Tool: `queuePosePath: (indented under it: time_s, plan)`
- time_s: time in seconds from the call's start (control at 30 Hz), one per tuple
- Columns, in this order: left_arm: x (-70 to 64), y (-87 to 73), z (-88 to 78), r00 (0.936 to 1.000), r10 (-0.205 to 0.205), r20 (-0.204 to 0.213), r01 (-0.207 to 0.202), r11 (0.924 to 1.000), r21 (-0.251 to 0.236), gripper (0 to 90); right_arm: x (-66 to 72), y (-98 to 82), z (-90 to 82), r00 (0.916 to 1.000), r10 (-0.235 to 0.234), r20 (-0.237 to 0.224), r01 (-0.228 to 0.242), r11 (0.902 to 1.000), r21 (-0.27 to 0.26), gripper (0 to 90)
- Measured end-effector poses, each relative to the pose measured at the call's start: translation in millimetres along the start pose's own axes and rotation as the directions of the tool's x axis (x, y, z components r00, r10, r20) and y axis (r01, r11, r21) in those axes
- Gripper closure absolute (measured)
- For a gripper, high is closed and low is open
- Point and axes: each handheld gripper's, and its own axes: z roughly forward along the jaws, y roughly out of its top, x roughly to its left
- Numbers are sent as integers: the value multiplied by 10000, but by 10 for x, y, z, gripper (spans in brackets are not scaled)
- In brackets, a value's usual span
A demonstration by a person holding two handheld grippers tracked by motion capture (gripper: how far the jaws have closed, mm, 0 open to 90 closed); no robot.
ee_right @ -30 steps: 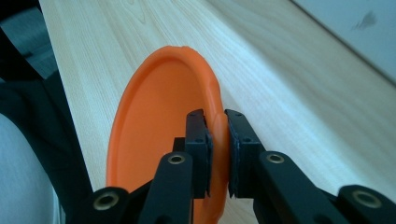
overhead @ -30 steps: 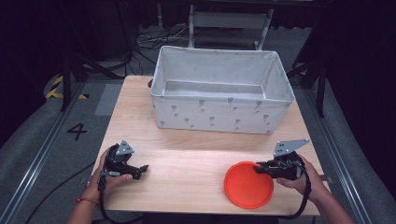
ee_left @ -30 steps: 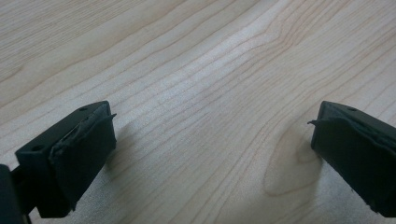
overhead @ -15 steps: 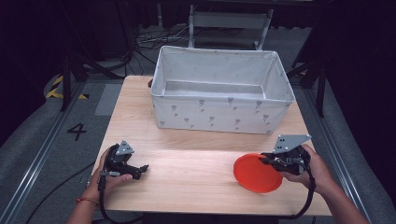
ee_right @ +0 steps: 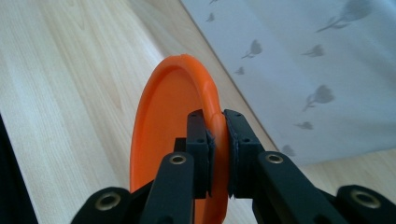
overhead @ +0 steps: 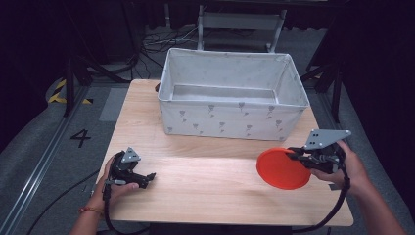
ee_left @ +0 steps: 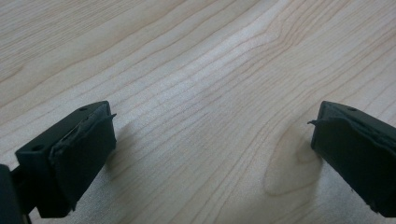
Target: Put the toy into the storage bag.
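Observation:
My right gripper [overhead: 296,154] is shut on the rim of an orange plate [overhead: 283,167], which hangs lifted off the wooden table [overhead: 205,186] at the right, just in front of the white fabric bin [overhead: 232,95]. In the right gripper view the black pads [ee_right: 204,140] pinch the plate [ee_right: 168,121] edge, and the plate stands tilted on its side. At the table's front left, my left gripper [overhead: 147,178] rests in a hand. Its jaws stand wide apart over bare wood in the left gripper view, and nothing lies between its fingers [ee_left: 70,154].
The bin is open-topped, printed with small grey flowers, and takes up the back half of the table. A metal chair frame [overhead: 240,22] and cables [overhead: 151,41] lie behind it on the floor. A cable trails from each gripper off the front edge.
The right gripper has risen with the orange plate and shifted right, towards the bin's front wall; the plate has tipped from lying flat to tilted. The left gripper has stayed put.

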Motion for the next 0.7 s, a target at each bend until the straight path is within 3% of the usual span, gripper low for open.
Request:
queuePosePath:
  time_s: [0.4, 0.7]
  plan:
    - [1, 0, -1, 10000, 13, -1, -13, 10000, 4, 2, -161, 138, -357, 9988, -274, 407, 287, 9991, -307, 814]
    - [2, 0, 1, 10000, 13, 4, -13, 10000, -17, 2, -234, 242, -501, 9975, -347, 622, 376, 9983, -453, 814]
